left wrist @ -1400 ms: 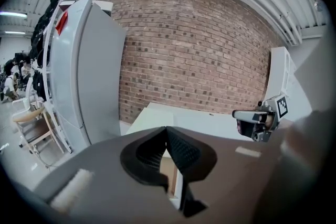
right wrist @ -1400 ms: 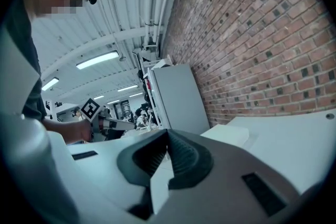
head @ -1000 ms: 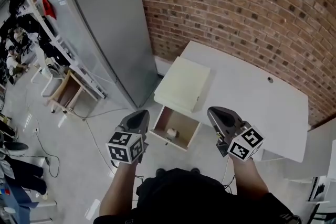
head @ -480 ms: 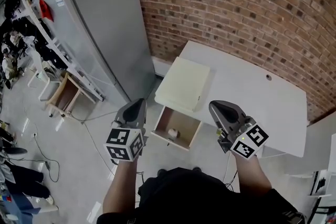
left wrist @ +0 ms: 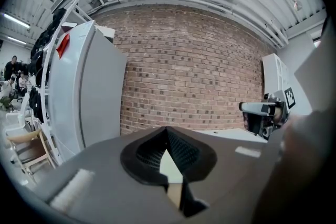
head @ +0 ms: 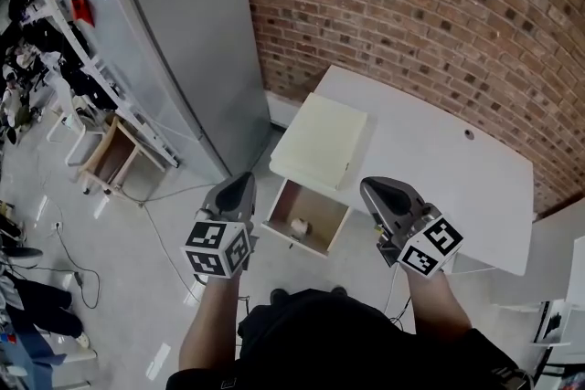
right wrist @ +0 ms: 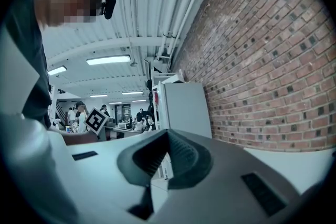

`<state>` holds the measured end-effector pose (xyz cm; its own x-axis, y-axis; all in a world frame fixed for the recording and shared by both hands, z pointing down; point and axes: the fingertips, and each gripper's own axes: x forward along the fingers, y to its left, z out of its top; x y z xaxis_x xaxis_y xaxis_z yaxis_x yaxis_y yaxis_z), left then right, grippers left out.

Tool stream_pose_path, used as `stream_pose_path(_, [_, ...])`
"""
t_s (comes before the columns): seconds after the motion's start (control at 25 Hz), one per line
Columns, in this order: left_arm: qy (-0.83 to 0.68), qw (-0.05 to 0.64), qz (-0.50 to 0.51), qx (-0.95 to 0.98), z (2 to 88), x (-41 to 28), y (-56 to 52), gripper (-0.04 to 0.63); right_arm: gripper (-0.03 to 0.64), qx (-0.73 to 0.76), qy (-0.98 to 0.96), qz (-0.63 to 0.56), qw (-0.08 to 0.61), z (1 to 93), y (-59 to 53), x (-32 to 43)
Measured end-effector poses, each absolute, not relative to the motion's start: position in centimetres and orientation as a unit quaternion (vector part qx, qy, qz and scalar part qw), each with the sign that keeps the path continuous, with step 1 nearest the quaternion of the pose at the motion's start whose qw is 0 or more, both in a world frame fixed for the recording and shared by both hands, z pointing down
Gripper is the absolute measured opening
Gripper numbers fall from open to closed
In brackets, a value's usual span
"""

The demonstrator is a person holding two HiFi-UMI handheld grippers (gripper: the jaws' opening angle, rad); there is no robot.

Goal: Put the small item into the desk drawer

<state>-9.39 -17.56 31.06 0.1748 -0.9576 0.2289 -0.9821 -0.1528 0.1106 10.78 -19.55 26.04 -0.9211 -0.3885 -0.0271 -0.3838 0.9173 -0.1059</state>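
Note:
The drawer [head: 285, 241] of a cream drawer unit [head: 320, 142] stands pulled out beside the white desk [head: 430, 160]. A small pale item [head: 299, 226] lies inside it. My left gripper [head: 239, 184] hangs left of the drawer, above the floor, jaws shut and empty. My right gripper [head: 377, 190] hangs right of the drawer, near the desk's front edge, also shut and empty. In the left gripper view the left gripper [left wrist: 167, 131] has its tips meeting, with only the brick wall beyond. The right gripper [right wrist: 168, 134] shows the same in its own view.
A tall grey cabinet [head: 183, 41] stands left of the drawer unit against the brick wall [head: 411, 14]. A small wooden stool [head: 114, 158] and loose cables [head: 64, 242] lie on the floor at the left. People stand at the far left.
Both grippers have lifted slightly, still shut and empty. The drawer stays open with the small item lying in it.

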Motion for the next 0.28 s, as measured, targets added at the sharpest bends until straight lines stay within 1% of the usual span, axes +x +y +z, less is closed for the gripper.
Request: stream_pose_path(0.28, [-0.635,0.124,0.051,0.76,31.56,-8.94,-17.12,0.012,0.012,-0.197,0.979,-0.051,0.024,25.99,-19.21,10.87])
